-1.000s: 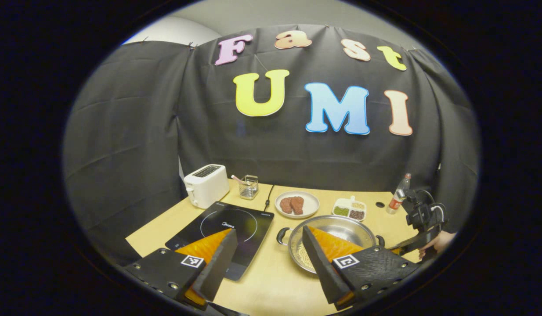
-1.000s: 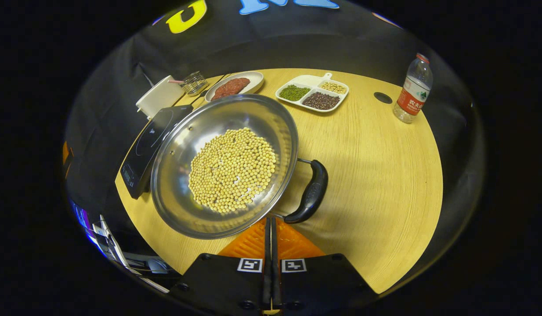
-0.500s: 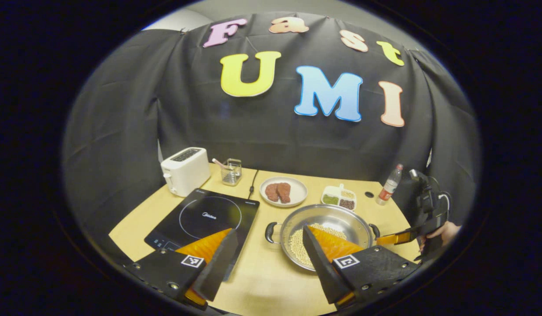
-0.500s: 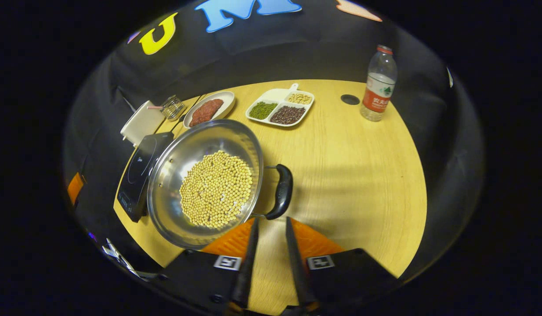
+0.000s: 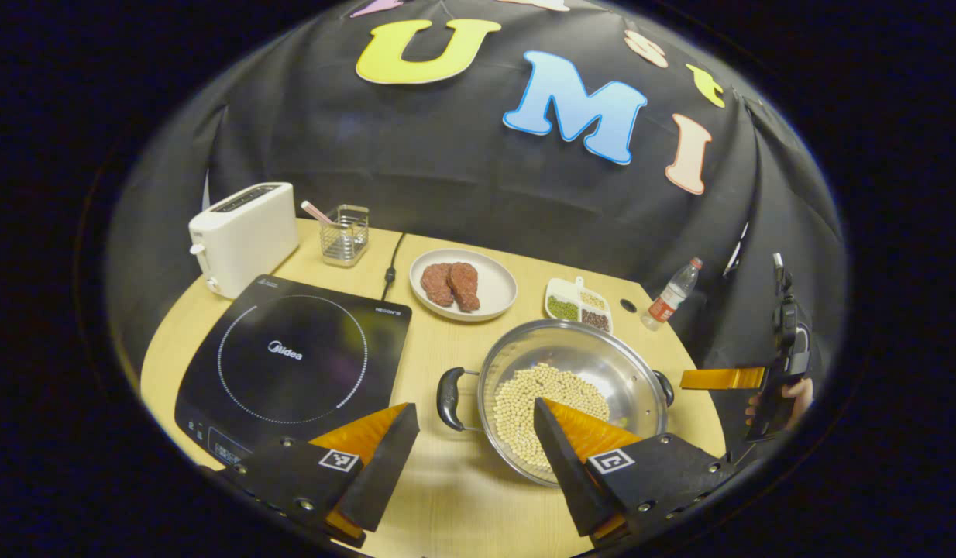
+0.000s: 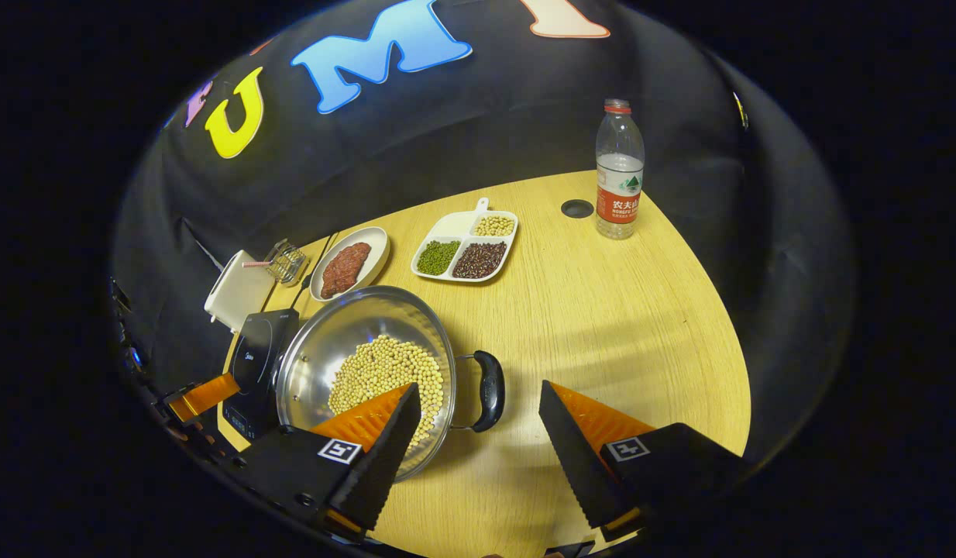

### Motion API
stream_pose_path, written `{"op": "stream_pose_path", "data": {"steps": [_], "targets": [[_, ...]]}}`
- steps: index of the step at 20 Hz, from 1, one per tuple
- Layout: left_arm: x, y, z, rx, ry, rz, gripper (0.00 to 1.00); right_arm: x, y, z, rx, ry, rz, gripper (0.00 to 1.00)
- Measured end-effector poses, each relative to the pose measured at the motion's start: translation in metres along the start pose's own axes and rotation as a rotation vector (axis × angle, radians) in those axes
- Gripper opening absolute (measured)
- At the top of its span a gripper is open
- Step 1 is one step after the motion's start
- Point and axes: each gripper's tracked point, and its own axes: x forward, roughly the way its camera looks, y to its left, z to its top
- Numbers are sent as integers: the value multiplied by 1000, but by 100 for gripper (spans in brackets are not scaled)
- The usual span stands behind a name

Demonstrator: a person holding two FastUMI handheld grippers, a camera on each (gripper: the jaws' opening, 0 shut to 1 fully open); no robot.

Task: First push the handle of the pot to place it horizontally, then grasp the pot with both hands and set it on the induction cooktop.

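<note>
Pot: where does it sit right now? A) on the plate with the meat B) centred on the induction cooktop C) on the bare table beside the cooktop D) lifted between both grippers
C: the pot of beans rests on the table, right of the induction cooktop; both grippers are open and off its handles.

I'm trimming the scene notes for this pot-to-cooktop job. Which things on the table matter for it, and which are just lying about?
Part of the job:
pot with beans, on the table
its two side handles
induction cooktop
left gripper, open
right gripper, open

Just lying about:
toaster
wire basket
plate of meat
divided dish
water bottle
</note>
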Motion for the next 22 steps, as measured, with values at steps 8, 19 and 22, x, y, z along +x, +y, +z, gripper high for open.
{"op": "stream_pose_path", "data": {"steps": [8,19,22], "targets": [[70,4,-26,35,92,-107,91,42,4,-13,-20,24,-4,98],[112,3,-43,34,140,-172,63,83,8,-35,4,34,9,77],[115,3,-45,47,146,-161,63,84,3,-33,20,33,1,60]]}}
